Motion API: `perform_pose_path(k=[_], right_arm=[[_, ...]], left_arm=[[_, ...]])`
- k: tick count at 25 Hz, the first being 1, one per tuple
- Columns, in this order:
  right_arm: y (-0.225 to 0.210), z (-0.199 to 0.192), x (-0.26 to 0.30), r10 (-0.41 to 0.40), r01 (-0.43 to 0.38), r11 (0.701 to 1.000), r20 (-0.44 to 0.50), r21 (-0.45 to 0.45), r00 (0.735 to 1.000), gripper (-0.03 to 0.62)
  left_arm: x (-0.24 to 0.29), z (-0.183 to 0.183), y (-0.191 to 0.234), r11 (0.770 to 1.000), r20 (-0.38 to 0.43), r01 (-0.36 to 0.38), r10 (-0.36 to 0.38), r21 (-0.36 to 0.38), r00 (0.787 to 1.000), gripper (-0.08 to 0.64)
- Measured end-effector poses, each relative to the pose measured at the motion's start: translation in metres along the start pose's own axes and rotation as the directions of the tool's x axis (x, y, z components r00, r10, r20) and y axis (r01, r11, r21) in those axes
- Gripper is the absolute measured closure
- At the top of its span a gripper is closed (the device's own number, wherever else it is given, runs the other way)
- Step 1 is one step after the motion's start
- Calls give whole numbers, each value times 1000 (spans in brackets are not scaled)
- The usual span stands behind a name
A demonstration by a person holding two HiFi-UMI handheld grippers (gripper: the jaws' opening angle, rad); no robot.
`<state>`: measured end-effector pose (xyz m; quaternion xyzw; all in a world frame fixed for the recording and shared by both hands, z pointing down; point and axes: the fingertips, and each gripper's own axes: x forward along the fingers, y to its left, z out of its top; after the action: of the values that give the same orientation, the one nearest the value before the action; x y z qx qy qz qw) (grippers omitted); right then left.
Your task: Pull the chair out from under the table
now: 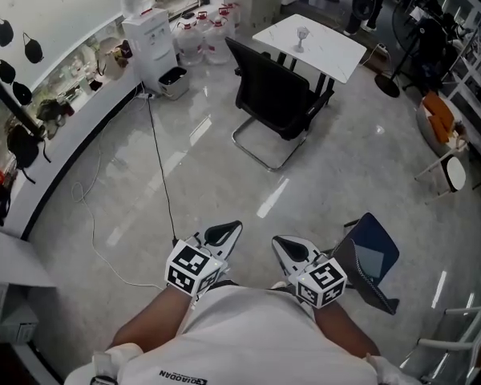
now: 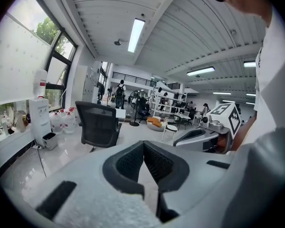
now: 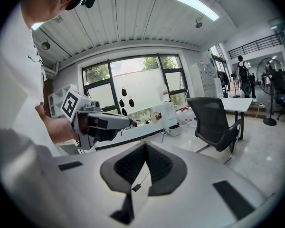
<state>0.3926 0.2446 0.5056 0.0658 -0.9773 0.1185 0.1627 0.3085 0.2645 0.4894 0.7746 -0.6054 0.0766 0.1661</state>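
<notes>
A bright open workroom with a glossy pale floor [image 1: 337,175] stretches ahead, a window counter along one wall and shelving at the far side. The chair [image 1: 276,99] stands out in the open floor, its seat pushed under a white surface [image 1: 333,54] just beyond it and its black backrest turned toward the person. A small glass [image 1: 302,35] stands on the surface behind the chair, and a water dispenser [image 1: 152,46] sits off to the chair's left by the wall. The left tongs [image 1: 227,233] and the right tongs [image 1: 284,245] are held side by side close to the person's body, well short of the chair. Both are pinched shut with nothing between them. The chair looks to be a stiff metal sled frame with no wheels, fairly light, so it should slide rather than roll on the smooth floor. It may scrape or twist if pulled from one side only. The mesh back probably gives a little, so the firm top edge of the backrest, or its side rails, seems the best hold. The tongs will have to open before that, one on each corner for a straight pull.
</notes>
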Motion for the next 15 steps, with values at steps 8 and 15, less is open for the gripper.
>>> perform_pose_path(k=[8, 15], right_arm=[[26, 0, 35, 35, -35, 999, -6, 17, 999, 586], [27, 13, 60, 64, -64, 998, -24, -10, 998, 586]], left_arm=[[-31, -19, 34, 999, -21, -40, 39, -26, 999, 551], [-40, -17, 58, 996, -2, -70, 70, -49, 998, 551]])
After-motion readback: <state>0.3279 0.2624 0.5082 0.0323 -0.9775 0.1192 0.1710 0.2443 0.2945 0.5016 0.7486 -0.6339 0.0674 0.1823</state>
